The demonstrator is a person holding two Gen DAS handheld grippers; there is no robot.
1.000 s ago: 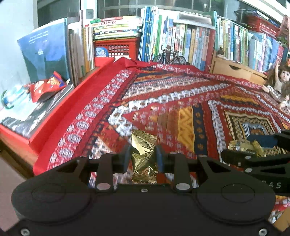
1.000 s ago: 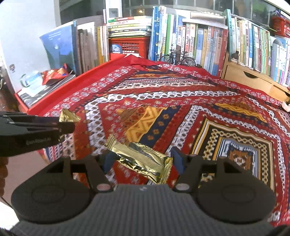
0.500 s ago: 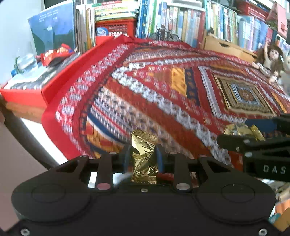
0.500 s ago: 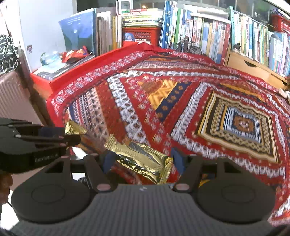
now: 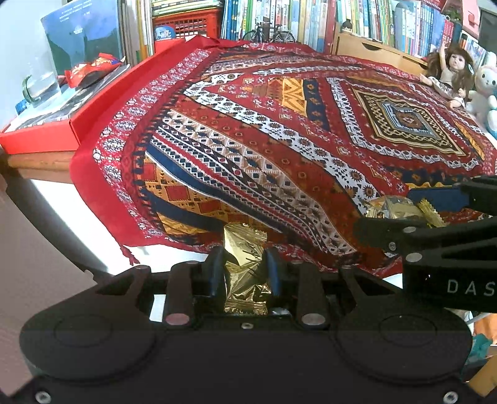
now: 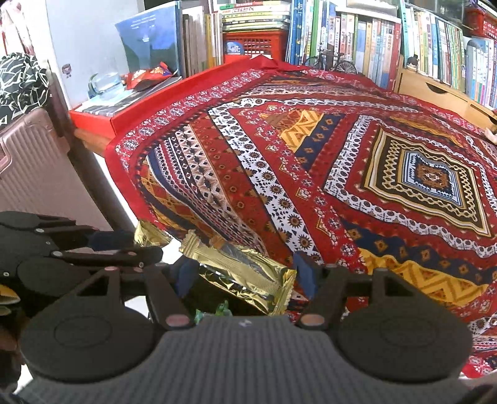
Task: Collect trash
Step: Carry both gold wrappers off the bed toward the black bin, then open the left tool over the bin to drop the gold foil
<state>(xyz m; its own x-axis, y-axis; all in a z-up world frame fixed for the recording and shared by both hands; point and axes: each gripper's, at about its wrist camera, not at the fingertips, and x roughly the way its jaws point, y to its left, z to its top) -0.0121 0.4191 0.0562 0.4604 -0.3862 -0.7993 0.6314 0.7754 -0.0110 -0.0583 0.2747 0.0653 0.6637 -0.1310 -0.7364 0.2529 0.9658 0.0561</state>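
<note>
My left gripper (image 5: 243, 264) is shut on a crumpled gold foil wrapper (image 5: 245, 273), held just off the near edge of the table with the red patterned cloth (image 5: 279, 140). My right gripper (image 6: 245, 270) is shut on a longer gold foil wrapper (image 6: 242, 273) that lies slanted across its fingers. Each gripper shows in the other's view: the right gripper (image 5: 400, 214) with its gold wrapper (image 5: 394, 208) at right, the left gripper (image 6: 146, 242) with a gold wrapper tip (image 6: 149, 233) at left. A red snack packet (image 5: 93, 68) lies on magazines at the table's far left.
Books (image 5: 310, 18) line the back of the table, with a red crate (image 5: 186, 23) and a toy bicycle (image 5: 268, 31). A glass mug (image 5: 40, 87) sits by a red box (image 5: 40, 136). A doll (image 5: 447, 74) and plush toy (image 5: 484, 93) lie far right. A pink suitcase (image 6: 28, 174) stands left.
Both grippers have pulled back and up from the table with their gold wrappers still held. More of the cloth's hanging near edge and the floor side shows now.
</note>
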